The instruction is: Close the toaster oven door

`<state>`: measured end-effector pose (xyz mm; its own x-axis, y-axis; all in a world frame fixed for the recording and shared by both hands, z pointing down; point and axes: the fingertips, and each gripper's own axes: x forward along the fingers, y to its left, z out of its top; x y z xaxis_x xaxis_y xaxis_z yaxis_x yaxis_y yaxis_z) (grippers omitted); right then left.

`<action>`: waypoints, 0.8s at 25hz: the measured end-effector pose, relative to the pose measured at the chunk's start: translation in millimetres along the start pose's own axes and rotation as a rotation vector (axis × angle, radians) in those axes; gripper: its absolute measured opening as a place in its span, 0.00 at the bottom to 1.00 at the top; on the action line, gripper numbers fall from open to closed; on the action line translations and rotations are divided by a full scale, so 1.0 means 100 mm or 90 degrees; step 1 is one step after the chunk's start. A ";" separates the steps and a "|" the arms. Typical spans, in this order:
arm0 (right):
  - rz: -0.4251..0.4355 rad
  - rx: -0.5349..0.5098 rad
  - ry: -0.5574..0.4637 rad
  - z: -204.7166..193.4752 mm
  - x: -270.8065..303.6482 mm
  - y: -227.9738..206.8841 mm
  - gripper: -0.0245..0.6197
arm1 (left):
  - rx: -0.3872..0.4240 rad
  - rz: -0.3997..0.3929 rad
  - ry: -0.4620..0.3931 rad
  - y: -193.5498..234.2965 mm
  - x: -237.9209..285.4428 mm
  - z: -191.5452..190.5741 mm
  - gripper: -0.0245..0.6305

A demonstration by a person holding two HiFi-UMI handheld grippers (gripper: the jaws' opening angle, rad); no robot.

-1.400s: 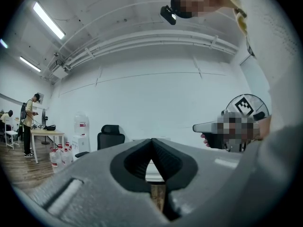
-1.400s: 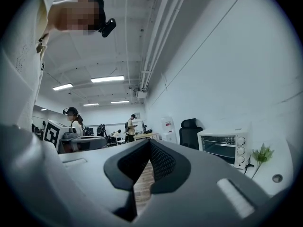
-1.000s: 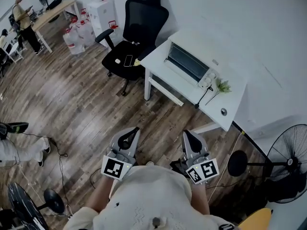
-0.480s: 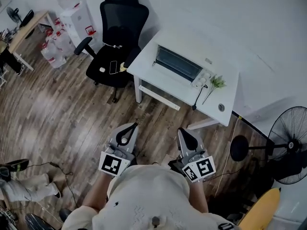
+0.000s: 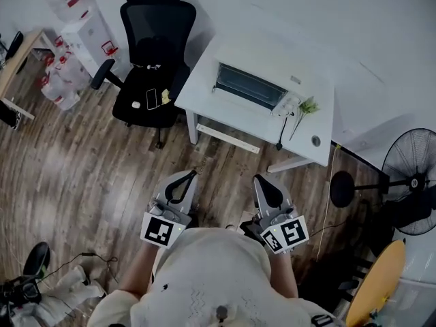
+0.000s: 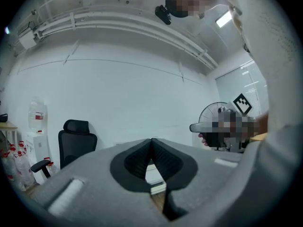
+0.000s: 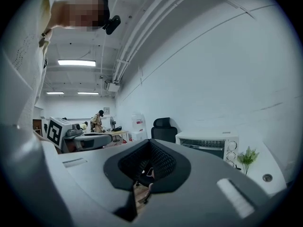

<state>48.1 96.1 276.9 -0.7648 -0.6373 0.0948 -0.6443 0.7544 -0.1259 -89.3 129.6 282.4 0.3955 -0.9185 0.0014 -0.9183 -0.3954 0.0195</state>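
Well short of the toaster oven (image 5: 249,87), the left tool (image 5: 185,180) and right tool (image 5: 262,182) were closed, empty; a hard shove could skid it.

Office: swivel chair (image 5: 153,53), white desk (image 5: 204,94), water dispenser (image 5: 92,36), wood-plank floor (image 5: 82,169).

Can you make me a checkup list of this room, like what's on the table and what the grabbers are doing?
Surface: white table, mostly bare.
Job's things: toaster oven on the table; door position unclear from here.
Clutter: small green plant beside the oven.
Grippers: left gripper and right gripper both shut, empty, well short of the table.
Cables: black cord hangs off the table's front.
Surroundings: black office chair, standing fan.
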 end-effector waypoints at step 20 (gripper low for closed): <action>-0.210 -0.022 -0.031 0.06 0.17 0.11 0.05 | -0.044 -0.186 -0.006 0.66 0.31 -0.04 0.04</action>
<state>27.8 92.6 270.9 -0.5135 -0.8545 0.0779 -0.8580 0.5099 -0.0626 -138.0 75.1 287.7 0.6427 -0.7657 -0.0232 -0.7618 -0.6420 0.0863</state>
